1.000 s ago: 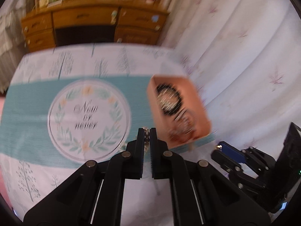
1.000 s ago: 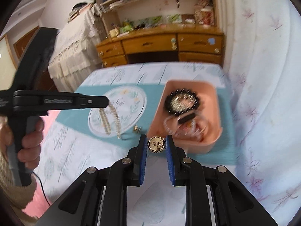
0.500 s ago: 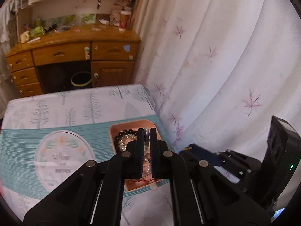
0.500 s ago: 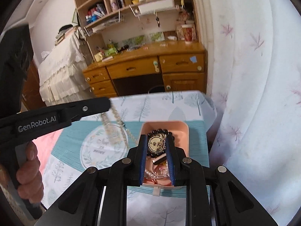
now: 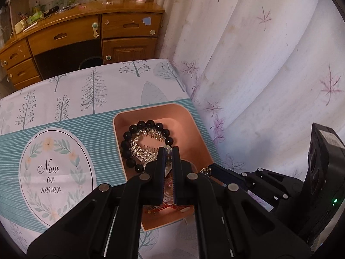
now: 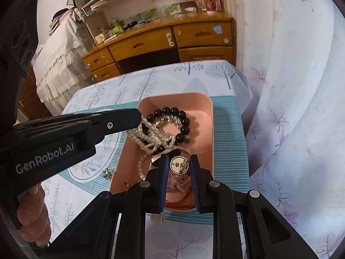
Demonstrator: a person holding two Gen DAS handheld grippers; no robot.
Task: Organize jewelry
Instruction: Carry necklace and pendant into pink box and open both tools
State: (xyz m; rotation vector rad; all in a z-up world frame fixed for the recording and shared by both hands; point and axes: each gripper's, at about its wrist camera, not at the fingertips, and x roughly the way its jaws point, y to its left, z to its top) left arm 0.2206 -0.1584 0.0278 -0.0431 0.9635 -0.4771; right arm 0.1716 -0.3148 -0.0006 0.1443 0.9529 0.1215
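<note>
— What are your claws holding?
— My right gripper (image 6: 179, 165) clamps a gold brooch (image 6: 178, 165) above the pink tray (image 6: 207, 138). My left gripper (image 5: 169, 154) pinches a pearl necklace (image 6: 151, 142), which trails onto the black bead bracelet (image 6: 179, 125) below.

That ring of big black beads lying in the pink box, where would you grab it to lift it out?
I'd take the black bead bracelet at its far arc, nearest the pink tray's back wall, coming straight down with one finger inside the loop and one outside. It lies flat and those beads are bare there; the near side is draped by the pearl necklace hanging from the left gripper.
</note>
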